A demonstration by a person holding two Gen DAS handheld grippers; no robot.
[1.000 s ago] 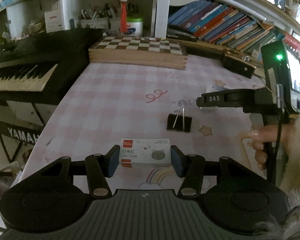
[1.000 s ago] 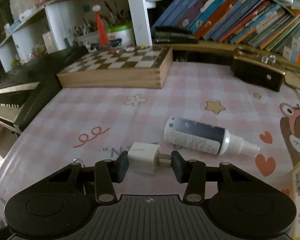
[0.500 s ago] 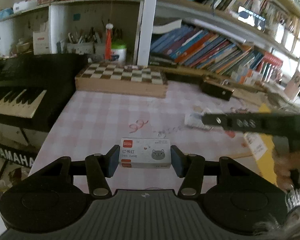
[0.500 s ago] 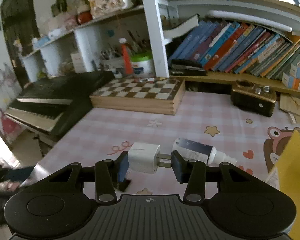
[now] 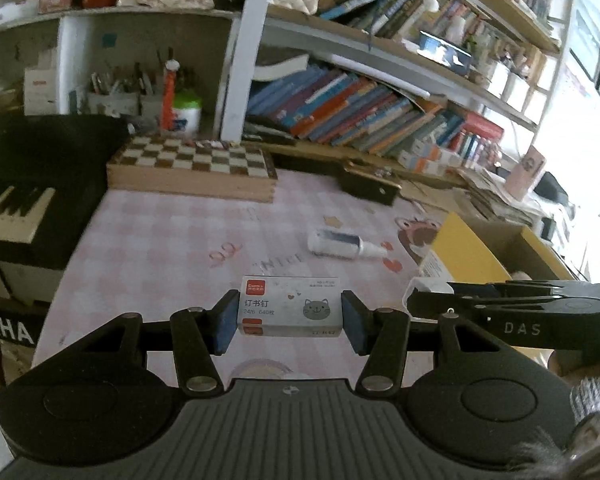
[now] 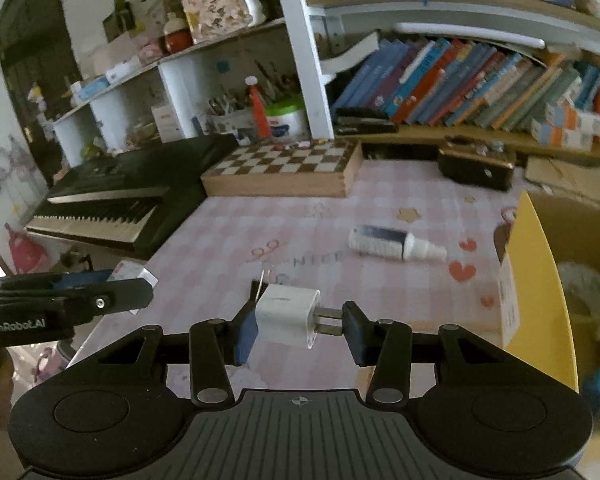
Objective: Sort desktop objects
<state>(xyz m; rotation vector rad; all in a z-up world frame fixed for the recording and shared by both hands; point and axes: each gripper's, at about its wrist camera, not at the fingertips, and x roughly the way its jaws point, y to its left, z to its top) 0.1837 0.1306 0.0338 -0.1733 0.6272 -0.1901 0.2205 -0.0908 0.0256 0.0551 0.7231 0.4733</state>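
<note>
My left gripper (image 5: 286, 316) is shut on a white staple box (image 5: 290, 306) with a cat drawing, held above the pink checked table (image 5: 172, 232). My right gripper (image 6: 298, 326) is shut on a white plug charger (image 6: 286, 314), its prongs against the right finger, also held above the table. The right gripper shows from the side in the left wrist view (image 5: 420, 300); the left gripper shows from the side in the right wrist view (image 6: 140, 288). A white and dark spray bottle (image 6: 392, 242) lies on the table. A black binder clip (image 6: 260, 288) lies partly behind the charger.
A yellow-edged cardboard box (image 6: 540, 264) stands at the right. A wooden chess box (image 6: 284, 172) and a small black case (image 6: 476, 166) sit at the back. A black keyboard (image 6: 112, 200) lies along the left. Bookshelves (image 5: 360, 108) stand behind.
Both grippers have risen from the table with their objects, and the views now look down from higher. The cardboard box has come into view at the right.
</note>
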